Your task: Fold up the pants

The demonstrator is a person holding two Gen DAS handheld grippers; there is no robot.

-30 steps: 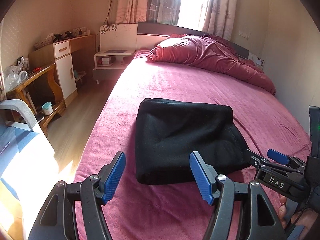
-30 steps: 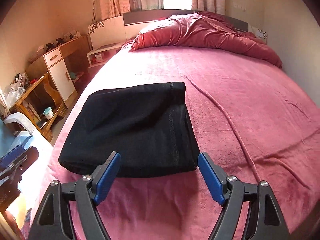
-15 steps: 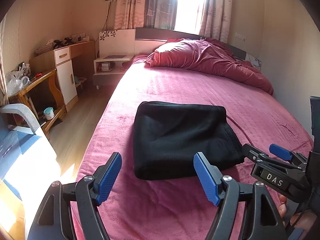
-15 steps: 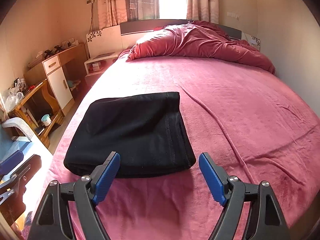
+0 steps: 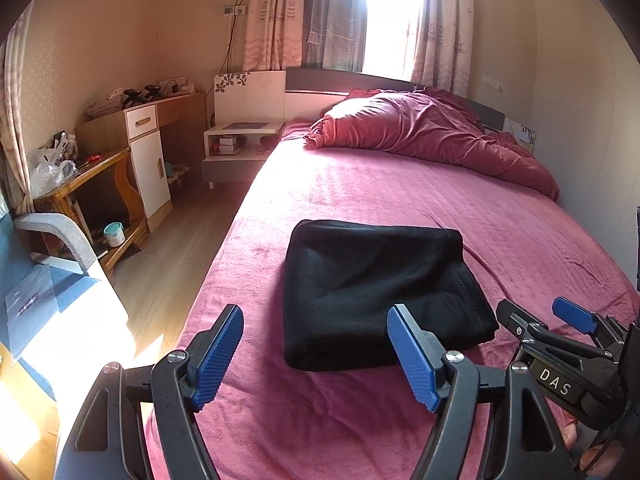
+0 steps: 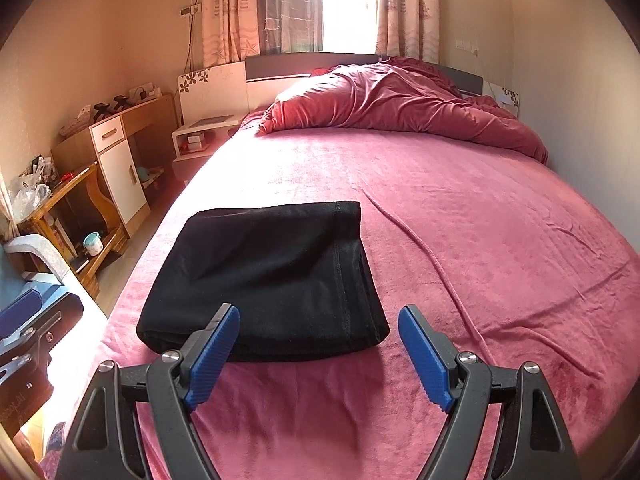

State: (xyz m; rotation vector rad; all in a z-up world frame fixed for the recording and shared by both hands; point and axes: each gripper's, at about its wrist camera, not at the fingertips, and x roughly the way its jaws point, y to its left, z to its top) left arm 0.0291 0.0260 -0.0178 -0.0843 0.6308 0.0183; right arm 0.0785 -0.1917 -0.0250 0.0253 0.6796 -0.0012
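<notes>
Through my left camera, the left gripper point(image 5: 316, 354) is spread and empty at the bottom; the folded black pants point(image 5: 376, 292) lie mid-frame on the bed point(image 5: 400, 200). Only here is the right gripper point(image 5: 536, 318) visible, lower right. My right camera alone shows the pants' stitched hem point(image 6: 340, 268), and jaws apart.

My jaws: black frames, blue ribbed pads point(image 5: 412, 364). Folded black fabric pants point(image 5: 372, 288), plain, no pattern. Magenta plush bed cover point(image 6: 460, 208), plain. Rumpled darker red quilt point(image 5: 432, 136) at the head end. Dark grey and white headboard point(image 6: 312, 66). White bedside panel with brown flower print point(image 5: 248, 92). Beige curtains point(image 5: 268, 12) with faint pale motifs. Wood-tone cabinet, white door and drawer point(image 5: 148, 160). Small mint-green cup point(image 5: 113, 234).
</notes>
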